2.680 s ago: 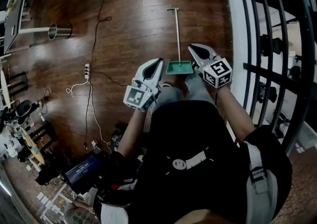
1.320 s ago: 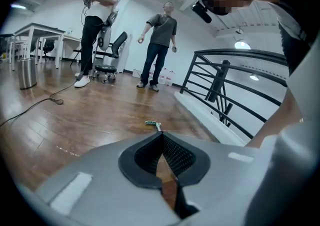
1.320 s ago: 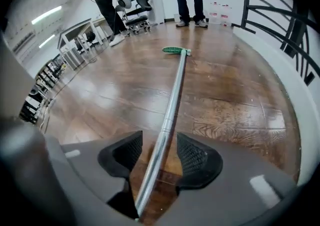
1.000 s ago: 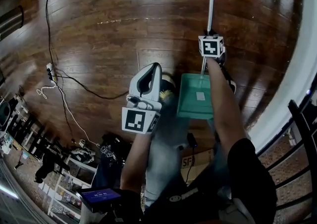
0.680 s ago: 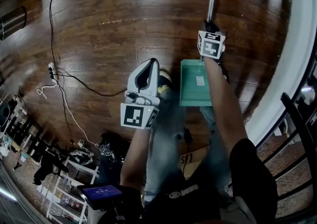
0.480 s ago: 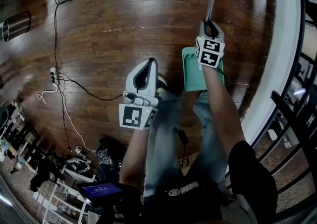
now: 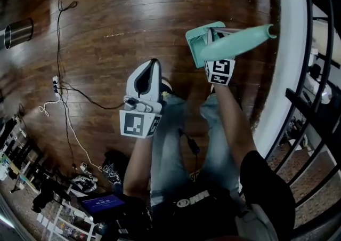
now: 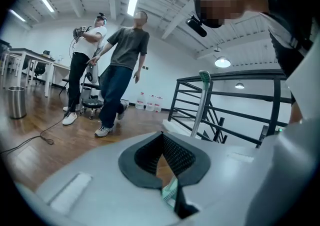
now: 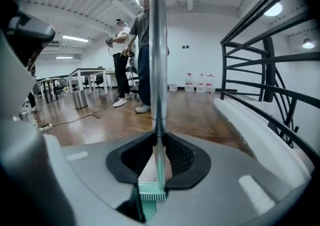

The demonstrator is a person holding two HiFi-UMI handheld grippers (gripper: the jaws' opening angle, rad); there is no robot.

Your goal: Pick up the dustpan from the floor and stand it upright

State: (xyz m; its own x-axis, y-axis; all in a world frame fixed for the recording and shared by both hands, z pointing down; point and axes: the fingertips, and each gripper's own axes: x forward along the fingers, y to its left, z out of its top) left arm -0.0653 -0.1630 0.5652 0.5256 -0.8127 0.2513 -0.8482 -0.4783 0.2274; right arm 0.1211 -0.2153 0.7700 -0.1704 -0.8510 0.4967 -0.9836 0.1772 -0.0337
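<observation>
The green dustpan point(image 7: 201, 42) is off the dark wood floor, with its pan hanging low and its teal grip point(image 7: 240, 42) swung up toward the head camera. My right gripper point(image 7: 212, 36) is shut on its metal pole. In the right gripper view the pole point(image 9: 157, 70) rises straight between the pads, with the pan's green comb edge point(image 9: 150, 194) below my right gripper point(image 9: 157, 137). My left gripper point(image 7: 154, 62) hovers to the left of the pan, shut and holding nothing. In the left gripper view the pole point(image 8: 199, 110) stands past my left gripper point(image 8: 161, 135).
A black railing point(image 7: 314, 48) on a white curb point(image 7: 282, 74) runs down the right side. A power strip with cables point(image 7: 56, 82) and a metal bin point(image 7: 18, 32) lie left. Two people point(image 8: 122, 70) stand further back. Clutter fills the lower left corner.
Both grippers rose. The dustpan, lying flat on the floor before, has been lifted by its pole and tipped upright, its grip now swung toward the camera.
</observation>
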